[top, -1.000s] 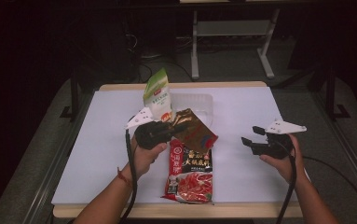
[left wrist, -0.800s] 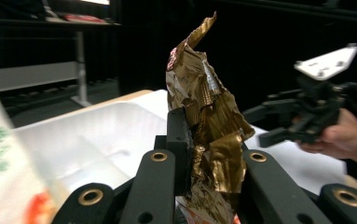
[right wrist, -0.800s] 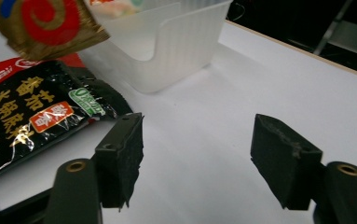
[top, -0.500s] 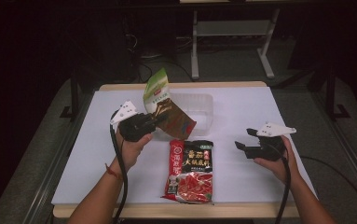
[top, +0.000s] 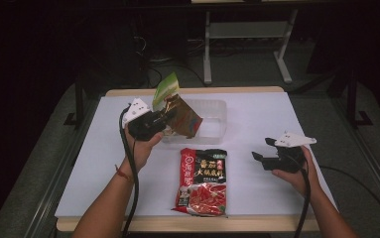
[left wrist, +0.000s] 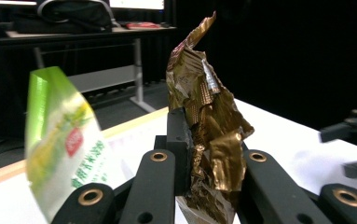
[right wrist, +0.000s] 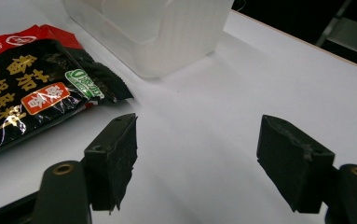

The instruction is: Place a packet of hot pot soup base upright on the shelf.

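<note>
A: What does the left gripper (top: 163,120) hold?

B: Its jaws are closed on a crumpled gold packet (left wrist: 206,116), lifted above the table, at the left end of the clear plastic box (top: 212,119). A green pouch (top: 165,89) stands just beside it.

A: And the right gripper (right wrist: 199,154)?

B: Its jaws stand apart, and they have just been opening. Nothing is between them, I see only the white table (right wrist: 241,88) there. It is at the right side, well apart from the packet.

A: What lies between the two hands?

B: A red and black sauce bag (top: 203,179) lies flat, near the box.
</note>
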Tool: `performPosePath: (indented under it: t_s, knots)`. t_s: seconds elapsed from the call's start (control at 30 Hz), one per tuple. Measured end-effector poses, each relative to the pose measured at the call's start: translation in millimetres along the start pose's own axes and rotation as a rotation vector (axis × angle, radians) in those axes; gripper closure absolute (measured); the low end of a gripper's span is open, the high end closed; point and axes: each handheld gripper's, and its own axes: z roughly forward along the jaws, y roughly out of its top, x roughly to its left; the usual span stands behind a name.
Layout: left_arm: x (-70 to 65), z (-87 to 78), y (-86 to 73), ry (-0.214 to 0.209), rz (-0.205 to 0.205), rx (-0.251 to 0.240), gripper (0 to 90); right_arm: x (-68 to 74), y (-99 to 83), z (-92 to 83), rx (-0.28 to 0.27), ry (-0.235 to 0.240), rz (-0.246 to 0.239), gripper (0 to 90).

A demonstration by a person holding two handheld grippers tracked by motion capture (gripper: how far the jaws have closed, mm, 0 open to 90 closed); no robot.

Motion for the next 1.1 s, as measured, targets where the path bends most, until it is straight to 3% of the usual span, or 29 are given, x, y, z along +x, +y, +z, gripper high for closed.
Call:
performPosePath:
  t_s: [0.33, 0.6, 0.73, 1.1]
  knots:
    - [3.5, 26.0, 7.9, 0.082, 0.026, 0.066, 79.3, 0.2, -0.8, 0.8, 0.007, 0.003, 0.002, 27.8]
    - [2.6, 51.7, 2.8, 0.129, 0.054, 0.109, 79.0, 1.2, -0.9, 1.9, 0.011, 0.01, -0.007, 27.7]
    - [3.3, 61.2, -5.0, 0.12, 0.053, 0.135, 78.6, 1.0, -1.3, 2.2, 0.016, 0.014, -0.006, 27.8]
    - [-2.4, 72.1, -13.2, 0.111, 0.053, 0.14, 75.1, 2.9, -1.6, 4.7, 0.03, 0.028, -0.014, 27.8]
